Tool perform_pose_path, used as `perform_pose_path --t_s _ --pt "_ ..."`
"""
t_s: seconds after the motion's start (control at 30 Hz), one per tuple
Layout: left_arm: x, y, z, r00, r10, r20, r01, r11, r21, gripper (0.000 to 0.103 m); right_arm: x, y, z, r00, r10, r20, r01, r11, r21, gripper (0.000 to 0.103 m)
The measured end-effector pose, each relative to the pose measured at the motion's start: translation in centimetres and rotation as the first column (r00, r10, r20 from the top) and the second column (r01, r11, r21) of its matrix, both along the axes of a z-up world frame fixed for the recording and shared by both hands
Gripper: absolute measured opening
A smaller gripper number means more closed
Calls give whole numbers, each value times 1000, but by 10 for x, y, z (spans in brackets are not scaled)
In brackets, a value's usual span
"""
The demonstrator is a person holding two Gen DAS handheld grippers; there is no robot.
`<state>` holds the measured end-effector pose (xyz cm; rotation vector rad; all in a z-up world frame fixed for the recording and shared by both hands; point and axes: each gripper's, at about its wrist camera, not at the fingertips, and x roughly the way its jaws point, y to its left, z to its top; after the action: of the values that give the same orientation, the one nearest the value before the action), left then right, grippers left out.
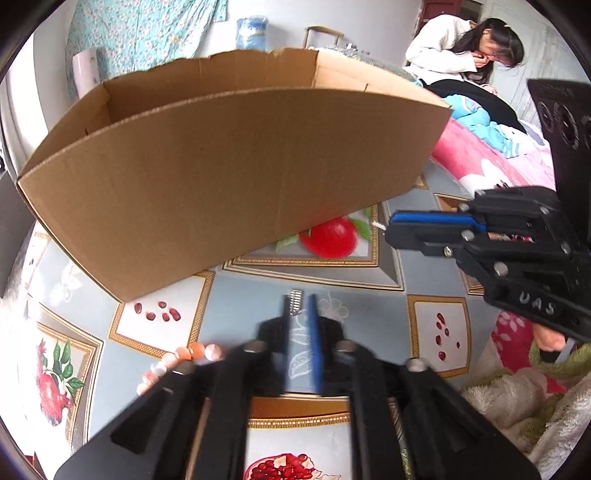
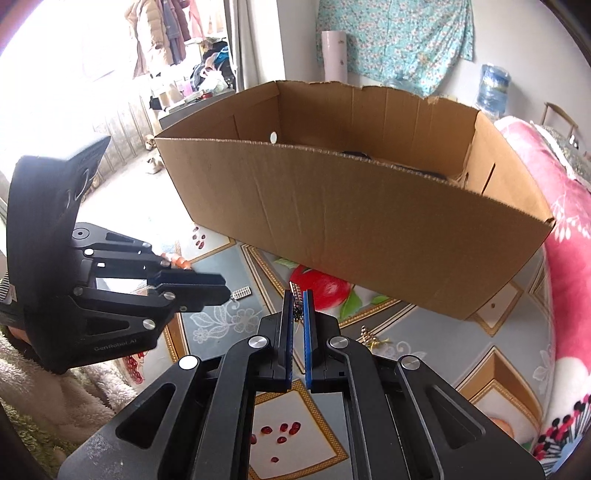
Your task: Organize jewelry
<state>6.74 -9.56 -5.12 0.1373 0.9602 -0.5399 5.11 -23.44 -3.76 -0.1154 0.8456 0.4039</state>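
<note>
Right gripper (image 2: 298, 295) jaws pinch a small silver earring (image 2: 295, 288) just before the box (image 2: 354, 218); left gripper (image 1: 300, 308) jaws slightly apart around another earring (image 1: 296, 302) lying on the counter (image 1: 251, 295), beads (image 1: 192, 352) beside it

A lived-in home, likely a bedroom; a bed (image 1: 480, 162) under a pink quilt (image 2: 565, 236) stands beside the counter, whose oilcloth (image 1: 258, 306) is printed with pomegranates. Coats (image 2: 159, 33) hang by a bright window; a floral sheet (image 2: 395, 37) is pinned to the wall; a water jug (image 2: 493, 90) stands behind a cardboard box (image 2: 351, 229); a person (image 1: 461, 51) leans over the bed.
</note>
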Motion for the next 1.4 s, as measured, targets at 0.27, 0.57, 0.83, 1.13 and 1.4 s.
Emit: perform_pose_path --t_s 0.27,0.57,0.83,1.13,1.4 --pt "14 -12 -6 999 -41 -17 42 997 67 19 -1 -6 -2 999 -42 -5 42 998 55 3" --pt "13 -37 -7 994 -104 11 100 976 196 4 -3 -13 -3 997 -75 2 74 992 106 3" --pt "13 -46 -8 993 -115 22 108 970 218 4 -7 -24 1 995 -95 22 91 983 158 3" --pt "-3 -34 11 993 -101 60 89 982 168 4 -14 -25 11 993 -99 57 89 983 163 3" --pt "-22 -9 92 972 -76 222 80 997 -10 4 -30 -36 62 982 -88 165 46 969 244 3"
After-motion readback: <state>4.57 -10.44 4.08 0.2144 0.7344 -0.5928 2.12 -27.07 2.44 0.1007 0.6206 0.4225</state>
